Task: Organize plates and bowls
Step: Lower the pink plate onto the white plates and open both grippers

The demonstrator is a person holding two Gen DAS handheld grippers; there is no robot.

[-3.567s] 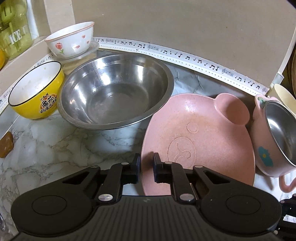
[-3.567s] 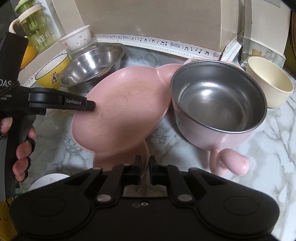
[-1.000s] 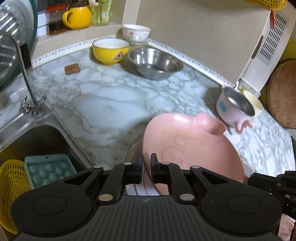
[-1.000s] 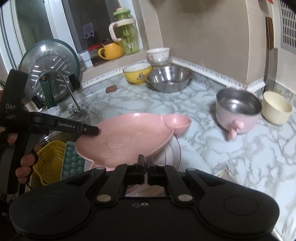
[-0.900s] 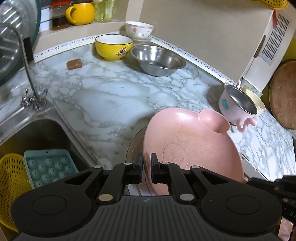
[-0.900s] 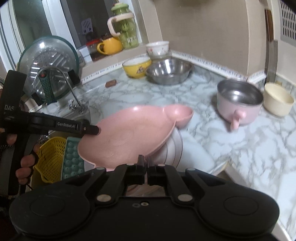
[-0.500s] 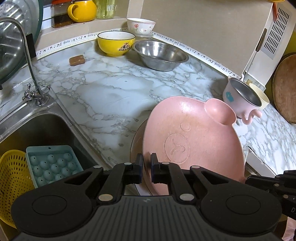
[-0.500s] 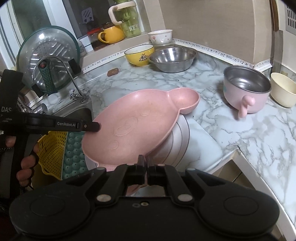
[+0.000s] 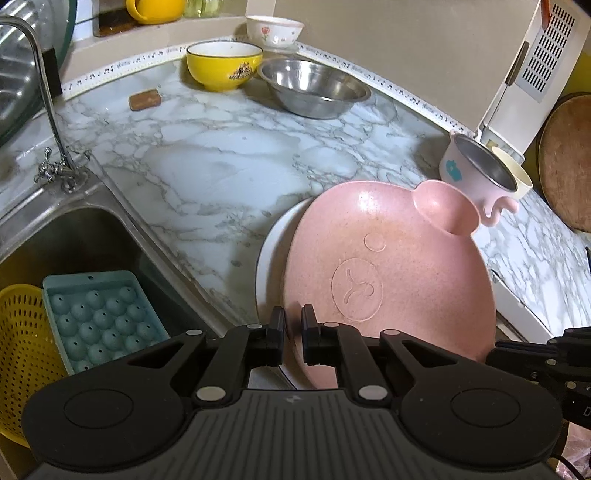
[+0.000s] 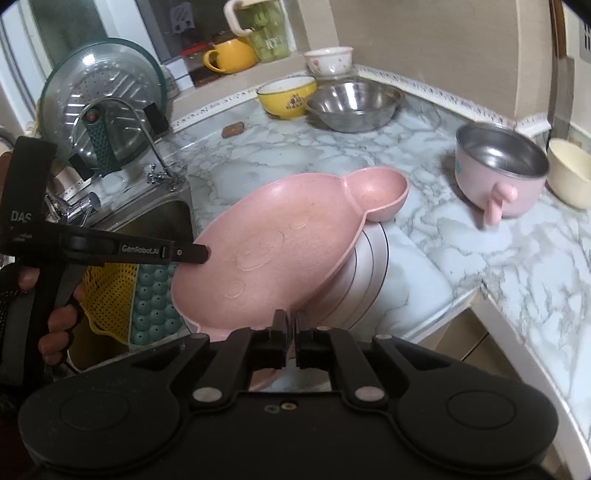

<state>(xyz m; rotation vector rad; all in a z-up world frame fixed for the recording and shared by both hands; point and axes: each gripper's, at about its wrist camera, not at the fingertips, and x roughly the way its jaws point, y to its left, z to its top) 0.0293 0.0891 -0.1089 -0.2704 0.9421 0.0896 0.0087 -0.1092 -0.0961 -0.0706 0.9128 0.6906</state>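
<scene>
A pink bear-shaped plate (image 9: 391, 273) is held by both grippers just above a white plate (image 9: 271, 243) that lies at the counter's front edge. My left gripper (image 9: 293, 326) is shut on the pink plate's rim. My right gripper (image 10: 291, 328) is shut on its near rim (image 10: 258, 321). The pink plate (image 10: 288, 247) and white plate (image 10: 365, 266) also show in the right wrist view, where the left gripper's fingers (image 10: 192, 254) reach the plate from the left. Most of the white plate is hidden under the pink one.
A pink steel-lined pot (image 9: 480, 173) and a cream bowl (image 10: 570, 177) stand at the right. A yellow bowl (image 9: 223, 64), steel bowl (image 9: 314, 86) and small floral bowl (image 9: 275, 29) stand at the back. The sink (image 9: 74, 236) holds a teal tray and yellow basket.
Both grippers have carried the pink plate from the back of the counter toward the front edge and lowered it over the white plate.
</scene>
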